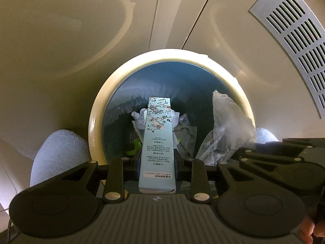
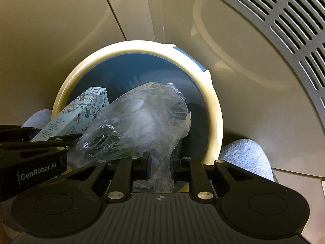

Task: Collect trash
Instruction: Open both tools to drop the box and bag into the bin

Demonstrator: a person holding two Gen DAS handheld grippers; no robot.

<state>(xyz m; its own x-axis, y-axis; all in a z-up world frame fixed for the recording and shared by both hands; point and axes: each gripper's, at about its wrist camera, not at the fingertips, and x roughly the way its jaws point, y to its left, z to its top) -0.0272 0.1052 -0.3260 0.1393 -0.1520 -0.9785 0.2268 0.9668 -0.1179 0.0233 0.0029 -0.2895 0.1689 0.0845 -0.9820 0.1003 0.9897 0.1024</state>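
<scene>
A round trash bin with a cream rim (image 1: 97,109) and a blue liner stands on the floor below both grippers; its rim also shows in the right wrist view (image 2: 215,109). My left gripper (image 1: 156,160) is shut on a long pale blue box with a flower print (image 1: 157,138), held over the bin's mouth. My right gripper (image 2: 159,166) is shut on a crumpled clear plastic wrapper (image 2: 142,118), also over the bin. The box (image 2: 81,111) and the left gripper's body show at the left of the right wrist view. Clear wrappers and a white scrap (image 1: 140,116) lie inside the bin.
The floor is glossy beige tile. A grey slotted vent grille (image 1: 294,40) curves along the upper right, also in the right wrist view (image 2: 284,20). White fluffy slippers (image 1: 59,154) (image 2: 245,156) stand either side of the bin.
</scene>
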